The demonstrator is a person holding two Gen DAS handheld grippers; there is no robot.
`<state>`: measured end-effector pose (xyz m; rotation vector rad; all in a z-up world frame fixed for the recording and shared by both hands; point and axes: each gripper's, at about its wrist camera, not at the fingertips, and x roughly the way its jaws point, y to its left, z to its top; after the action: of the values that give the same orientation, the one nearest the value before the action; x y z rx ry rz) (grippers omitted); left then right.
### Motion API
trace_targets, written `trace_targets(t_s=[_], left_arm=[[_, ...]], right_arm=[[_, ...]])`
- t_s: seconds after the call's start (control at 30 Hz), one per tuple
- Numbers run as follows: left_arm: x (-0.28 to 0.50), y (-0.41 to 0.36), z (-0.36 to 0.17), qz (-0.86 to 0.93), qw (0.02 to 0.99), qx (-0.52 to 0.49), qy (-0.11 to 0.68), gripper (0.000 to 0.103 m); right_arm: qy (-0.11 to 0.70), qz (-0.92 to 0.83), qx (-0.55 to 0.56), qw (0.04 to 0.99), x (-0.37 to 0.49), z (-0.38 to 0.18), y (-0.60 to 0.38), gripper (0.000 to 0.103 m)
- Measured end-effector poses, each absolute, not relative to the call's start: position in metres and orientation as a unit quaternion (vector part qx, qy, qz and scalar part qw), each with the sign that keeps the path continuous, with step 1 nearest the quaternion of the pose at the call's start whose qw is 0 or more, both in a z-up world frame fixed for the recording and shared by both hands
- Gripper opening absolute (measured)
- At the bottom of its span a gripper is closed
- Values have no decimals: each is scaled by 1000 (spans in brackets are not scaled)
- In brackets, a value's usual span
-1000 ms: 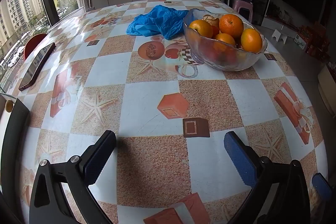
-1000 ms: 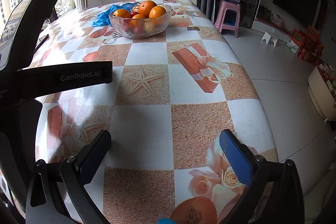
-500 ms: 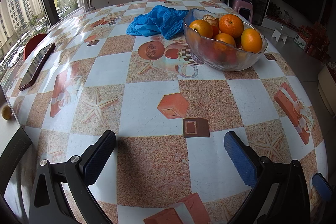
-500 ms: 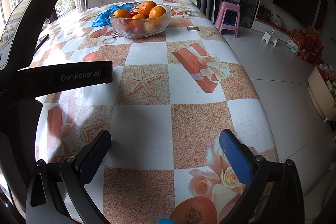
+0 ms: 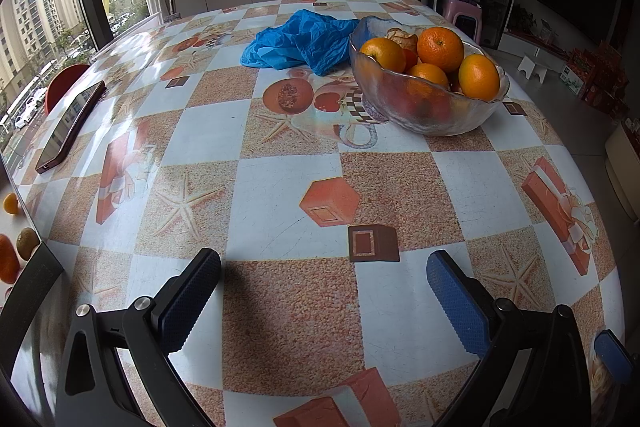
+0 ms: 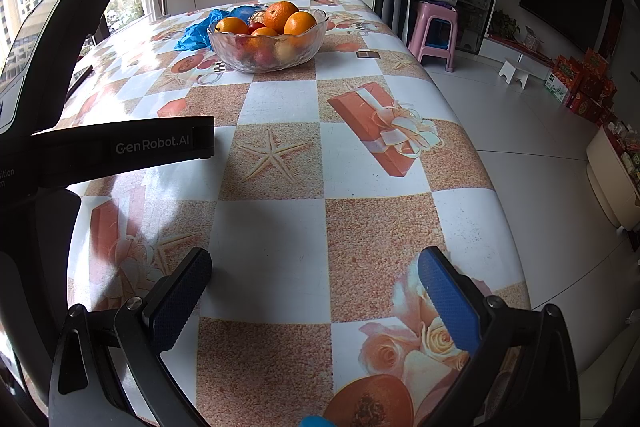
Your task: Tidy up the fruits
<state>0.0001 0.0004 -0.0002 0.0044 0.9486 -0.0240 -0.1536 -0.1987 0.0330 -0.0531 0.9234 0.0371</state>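
Observation:
A glass bowl (image 5: 424, 115) piled with oranges (image 5: 440, 43) stands on the patterned table, at the far right in the left wrist view and far ahead in the right wrist view (image 6: 268, 57). My left gripper (image 5: 324, 283) is open and empty, low over the near table. My right gripper (image 6: 316, 279) is open and empty near the table's front right part. The left gripper's black body (image 6: 120, 147) shows at the left of the right wrist view. A few small fruits (image 5: 10, 205) lie beyond the table's left edge.
A crumpled blue plastic bag (image 5: 300, 43) lies behind the bowl. A phone (image 5: 70, 125) lies near the table's left edge. A dark object (image 5: 28, 291) stands at the near left. A pink stool (image 6: 436, 31) stands on the floor right of the table.
A dark object at the left edge of the left wrist view has dropped lower, uncovering small fruits there. Both grippers have stayed still and open.

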Motion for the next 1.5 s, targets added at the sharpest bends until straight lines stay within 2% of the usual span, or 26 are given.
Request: trace_targets(t_s=[1.5], left_arm=[[0,0,0,-12,890,2,457,103]], right_arm=[[451,-38,-2,892,-156,34,-187,103]])
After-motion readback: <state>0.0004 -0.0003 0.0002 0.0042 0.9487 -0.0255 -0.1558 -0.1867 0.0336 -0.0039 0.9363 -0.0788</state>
